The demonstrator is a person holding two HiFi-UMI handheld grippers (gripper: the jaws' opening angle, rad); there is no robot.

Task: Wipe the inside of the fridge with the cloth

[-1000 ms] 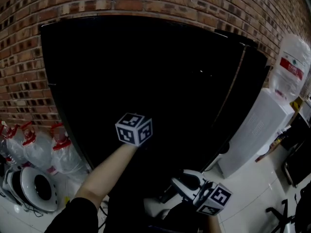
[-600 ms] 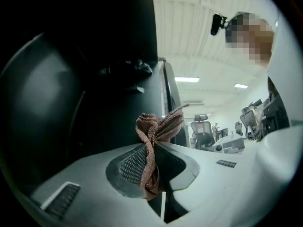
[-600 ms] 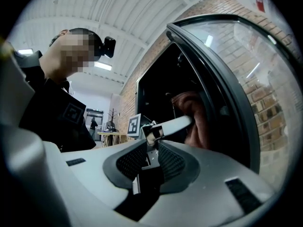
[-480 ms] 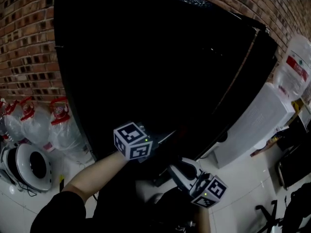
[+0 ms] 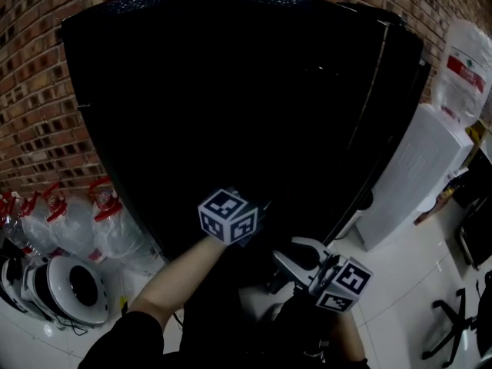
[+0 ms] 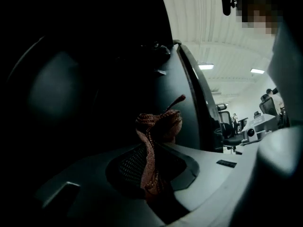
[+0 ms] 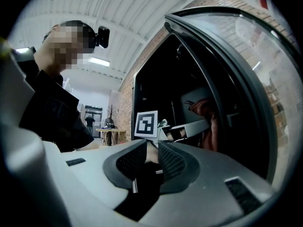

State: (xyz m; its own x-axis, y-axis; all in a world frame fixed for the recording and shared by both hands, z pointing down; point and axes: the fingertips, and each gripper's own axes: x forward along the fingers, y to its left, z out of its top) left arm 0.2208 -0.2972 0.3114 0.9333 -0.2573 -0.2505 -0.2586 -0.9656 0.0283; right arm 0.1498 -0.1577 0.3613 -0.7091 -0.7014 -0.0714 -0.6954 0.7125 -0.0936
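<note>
My left tongs [image 6: 152, 148] are clamped on the cloth [image 6: 161, 124], with the dark fridge [image 5: 231, 91] straight ahead. My right tongs [image 7: 151, 152] are slightly apart and empty, by the door [image 5: 396, 106]. Left's nearer.

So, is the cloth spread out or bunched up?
Bunched up. In the left gripper view the cloth sits as a crumpled wad, pinched between the shut jaws of the left gripper.
</note>
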